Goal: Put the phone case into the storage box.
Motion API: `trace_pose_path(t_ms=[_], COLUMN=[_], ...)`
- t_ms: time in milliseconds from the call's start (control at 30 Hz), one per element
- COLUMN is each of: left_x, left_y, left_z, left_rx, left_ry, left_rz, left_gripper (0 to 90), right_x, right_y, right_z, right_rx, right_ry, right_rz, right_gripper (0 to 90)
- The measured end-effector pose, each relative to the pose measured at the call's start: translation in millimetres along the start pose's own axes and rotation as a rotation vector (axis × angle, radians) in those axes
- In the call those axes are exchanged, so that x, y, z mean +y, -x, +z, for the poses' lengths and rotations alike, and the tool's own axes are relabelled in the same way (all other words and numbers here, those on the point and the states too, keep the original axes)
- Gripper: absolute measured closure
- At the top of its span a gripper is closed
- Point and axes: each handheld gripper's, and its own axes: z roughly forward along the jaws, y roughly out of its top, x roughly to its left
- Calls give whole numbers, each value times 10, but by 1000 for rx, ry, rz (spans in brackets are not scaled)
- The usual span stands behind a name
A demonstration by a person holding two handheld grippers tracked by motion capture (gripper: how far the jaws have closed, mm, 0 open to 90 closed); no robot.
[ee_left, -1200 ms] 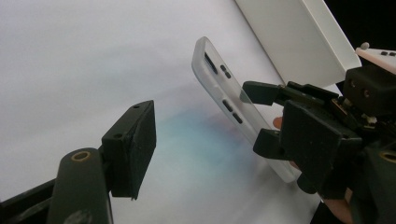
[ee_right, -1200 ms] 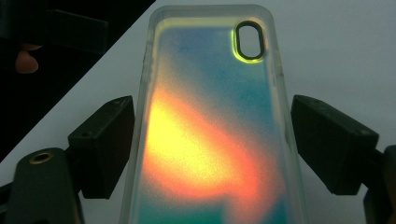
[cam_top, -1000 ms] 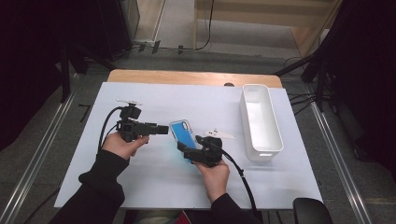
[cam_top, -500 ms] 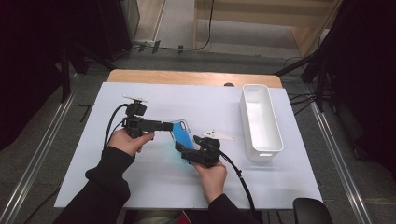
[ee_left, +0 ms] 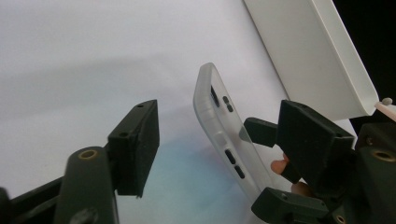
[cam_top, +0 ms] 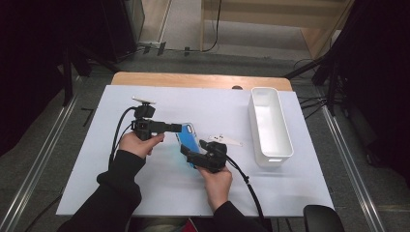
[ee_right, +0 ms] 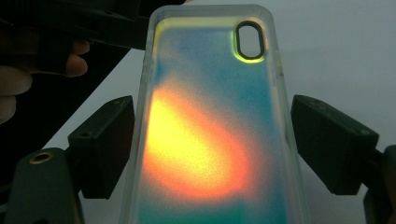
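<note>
A translucent phone case (cam_top: 187, 135) with a blue-to-orange sheen is held tilted above the white table cover. My right gripper (cam_top: 191, 155) is shut on its lower part, and its two pads press the case (ee_right: 210, 130) from both long sides. My left gripper (cam_top: 178, 127) reaches in from the left, level with the case's upper end. Its jaws have just been closing a little. The frosted edge of the case (ee_left: 219, 121) stands between them, close to the right-hand jaw and well apart from the left-hand one.
A long white bin (cam_top: 270, 125) stands empty to the right of the hands, its side (ee_left: 308, 51) just beyond the case. The white table cover (cam_top: 121, 193) spreads around both arms. Cables trail from both grippers toward the near edge.
My left gripper has moved right, from beside the case to around its upper end. The right hand and the case have stayed put.
</note>
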Motion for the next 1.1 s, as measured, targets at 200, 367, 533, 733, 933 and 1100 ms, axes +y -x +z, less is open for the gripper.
trace_pose_path(t_ms=[200,367,533,733,933,1100], left_x=[8,16,15,8,-1,-15], left_y=[-18,-6,-1,0,-28,-28], left_z=[29,51,72,67,61,59], left_rx=[7,7,12,12,9,-6], left_ry=[-10,-17,-12,2,17,28], left_rz=[-28,-59,-83,-86,-110,-98], left_gripper=[369,438,470,560,632,744], right_x=[-4,-3,1,1,-8,-6], right_y=[-6,-12,-15,-34,-65,-79], right_z=[12,15,20,24,26,30], right_rx=[1,0,-2,-3,-6,-8], right_ry=[4,5,10,19,15,21], right_rz=[4,3,-9,-12,-25,-37], right_gripper=[153,153,153,153,153,153])
